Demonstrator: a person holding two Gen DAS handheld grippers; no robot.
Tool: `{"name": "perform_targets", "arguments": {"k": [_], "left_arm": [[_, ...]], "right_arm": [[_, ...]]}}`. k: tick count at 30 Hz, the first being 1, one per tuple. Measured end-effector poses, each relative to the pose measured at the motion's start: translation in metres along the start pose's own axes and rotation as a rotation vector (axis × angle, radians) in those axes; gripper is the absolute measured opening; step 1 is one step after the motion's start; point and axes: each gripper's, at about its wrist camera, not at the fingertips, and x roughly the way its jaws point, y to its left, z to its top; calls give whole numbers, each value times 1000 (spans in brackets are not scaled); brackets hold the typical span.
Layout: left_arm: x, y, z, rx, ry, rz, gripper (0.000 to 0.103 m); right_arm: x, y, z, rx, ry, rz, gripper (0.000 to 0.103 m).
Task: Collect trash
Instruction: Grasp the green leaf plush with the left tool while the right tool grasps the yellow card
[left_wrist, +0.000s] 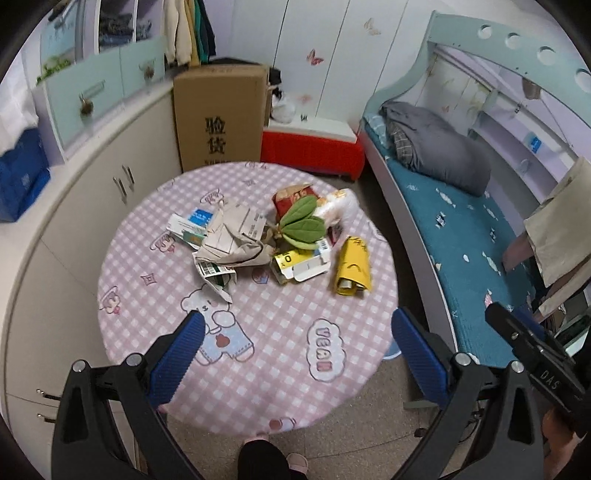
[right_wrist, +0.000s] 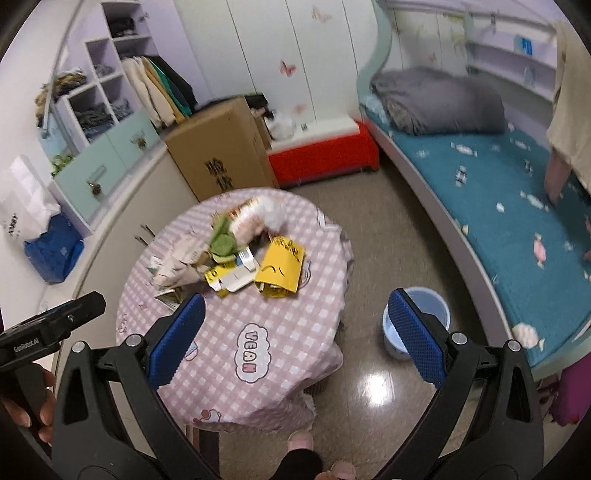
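A heap of trash lies on the round pink-checked table (left_wrist: 280, 354) (right_wrist: 280, 332): crumpled grey paper (left_wrist: 236, 240) (right_wrist: 173, 269), a yellow bag (left_wrist: 352, 266) (right_wrist: 279, 267), a flattened yellow-white carton (left_wrist: 301, 264) (right_wrist: 231, 278), green leaves (left_wrist: 303, 221) (right_wrist: 221, 240), a red snack wrapper (left_wrist: 291, 197) and a clear plastic bag (left_wrist: 338, 206) (right_wrist: 258, 218). My left gripper (left_wrist: 297, 347) hangs open above the table's near half, holding nothing. My right gripper (right_wrist: 297, 332) is open too, over the table's right edge. A pale blue bucket (right_wrist: 428, 310) stands on the floor right of the table.
A tall cardboard box (left_wrist: 221, 118) and a red-and-white chest (left_wrist: 314, 147) stand behind the table. White cabinets (left_wrist: 74, 240) line the left, a bed with a teal sheet (left_wrist: 472, 236) the right. A person's slippered feet (right_wrist: 299, 443) are at the table's near edge.
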Motion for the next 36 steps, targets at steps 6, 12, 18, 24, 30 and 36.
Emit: {"name": "perform_targets", "arguments": {"k": [6, 12, 18, 24, 30, 36], "left_arm": [[49, 21, 29, 9, 41, -4, 98], [97, 11, 69, 114, 60, -44, 94], [161, -3, 93, 180, 116, -89, 94], [202, -1, 102, 201, 149, -91, 92], [229, 9, 106, 199, 179, -86, 86], [247, 11, 108, 205, 212, -117, 64]], "right_arm": [[56, 10, 8, 29, 52, -25, 97], [102, 14, 15, 88, 89, -46, 97], [147, 12, 22, 135, 119, -73, 97], [190, 12, 28, 157, 166, -86, 97], [224, 14, 30, 213, 207, -62, 97], [241, 14, 26, 245, 240, -56, 97]]}}
